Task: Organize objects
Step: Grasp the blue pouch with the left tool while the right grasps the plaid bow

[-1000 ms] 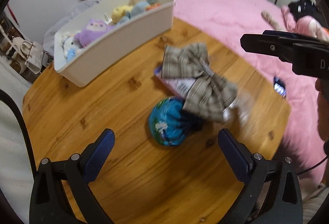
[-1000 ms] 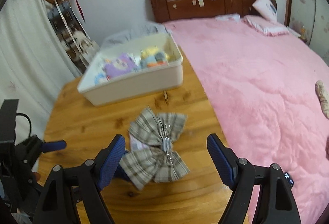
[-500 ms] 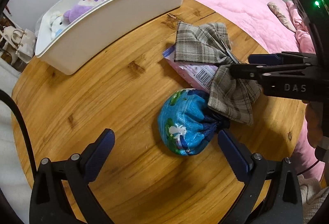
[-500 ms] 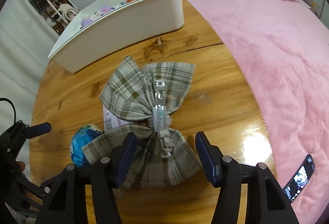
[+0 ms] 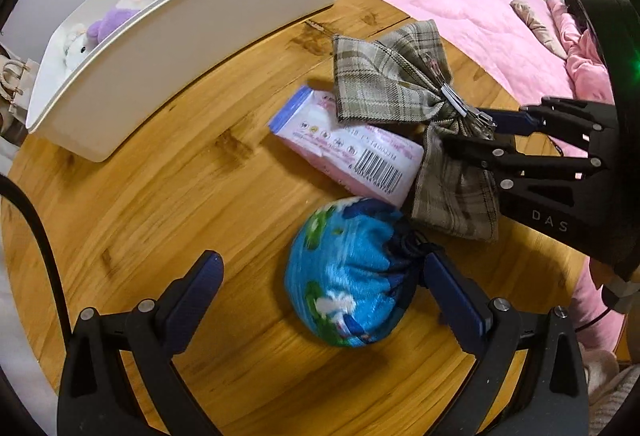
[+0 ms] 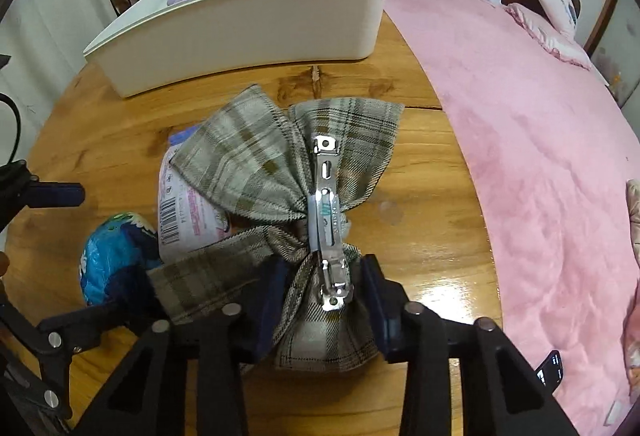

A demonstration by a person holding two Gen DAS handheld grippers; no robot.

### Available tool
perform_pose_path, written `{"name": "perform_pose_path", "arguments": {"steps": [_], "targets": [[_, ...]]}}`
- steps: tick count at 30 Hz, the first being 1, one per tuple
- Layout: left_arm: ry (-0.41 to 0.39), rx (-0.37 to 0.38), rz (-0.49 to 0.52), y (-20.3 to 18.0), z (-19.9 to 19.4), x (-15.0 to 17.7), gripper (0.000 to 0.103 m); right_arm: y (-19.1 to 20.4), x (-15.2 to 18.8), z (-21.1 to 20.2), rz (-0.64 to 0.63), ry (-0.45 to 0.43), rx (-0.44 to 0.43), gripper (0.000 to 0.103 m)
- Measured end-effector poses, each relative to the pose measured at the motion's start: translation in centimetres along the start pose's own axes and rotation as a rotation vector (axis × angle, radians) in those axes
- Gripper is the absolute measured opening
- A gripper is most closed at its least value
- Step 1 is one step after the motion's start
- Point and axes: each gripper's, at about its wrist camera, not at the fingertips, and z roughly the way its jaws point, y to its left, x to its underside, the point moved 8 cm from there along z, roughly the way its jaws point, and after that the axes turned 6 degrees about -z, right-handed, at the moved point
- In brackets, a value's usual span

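Note:
A plaid bow hair clip (image 6: 280, 171) lies on a round wooden table, partly over a pink packet (image 5: 352, 151). My right gripper (image 6: 324, 288) is shut on the bow's near lobe, by its metal clip; it shows in the left wrist view (image 5: 472, 131) too, as does the bow (image 5: 392, 87). A blue drawstring pouch (image 5: 352, 276) lies between the fingers of my open left gripper (image 5: 324, 284), nearer the right finger. The pouch (image 6: 108, 256) and packet (image 6: 180, 211) show left of the bow in the right wrist view.
A white bin (image 5: 180, 31) with plush toys stands at the table's far side, also in the right wrist view (image 6: 248, 19). A pink bed (image 6: 520, 115) borders the table on the right. A phone (image 6: 552, 364) lies on the bed.
My right gripper has come down over the bow and closed on its near lobe. My left gripper has moved closer to the blue pouch, which now sits between its fingers.

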Motion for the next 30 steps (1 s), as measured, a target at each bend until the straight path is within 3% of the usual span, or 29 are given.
{"name": "perform_pose_path", "arguments": {"steps": [5, 10, 16, 20, 23, 26, 30], "targets": [[0.033, 0.060, -0.061, 0.1, 0.6, -0.2, 0.101, -0.7, 0.4, -0.3, 0.023, 0.005, -0.006, 0.025], [0.063, 0.124, -0.111, 0.0, 0.9, 0.1, 0.101, -0.9, 0.6, -0.5, 0.038, 0.003, -0.015, 0.024], [0.115, 0.185, -0.028, -2.1, 1.2, 0.7, 0.100, -0.7, 0.5, -0.4, 0.043, -0.001, -0.018, 0.025], [0.093, 0.099, 0.056, -2.9, 1.8, 0.8, 0.100, -0.8, 0.4, -0.3, 0.046, -0.006, -0.015, 0.025], [0.074, 0.081, 0.079, -3.4, 2.0, 0.5, 0.099, -0.7, 0.5, -0.4, 0.044, -0.010, -0.011, 0.025], [0.036, 0.073, 0.109, -3.9, 1.7, 0.2, 0.081, -0.8, 0.5, -0.3, 0.043, -0.014, -0.009, 0.025], [0.002, 0.062, 0.135, -4.4, 1.5, 0.2, 0.071, -0.9, 0.4, -0.3, 0.048, -0.018, -0.011, 0.023]]}}
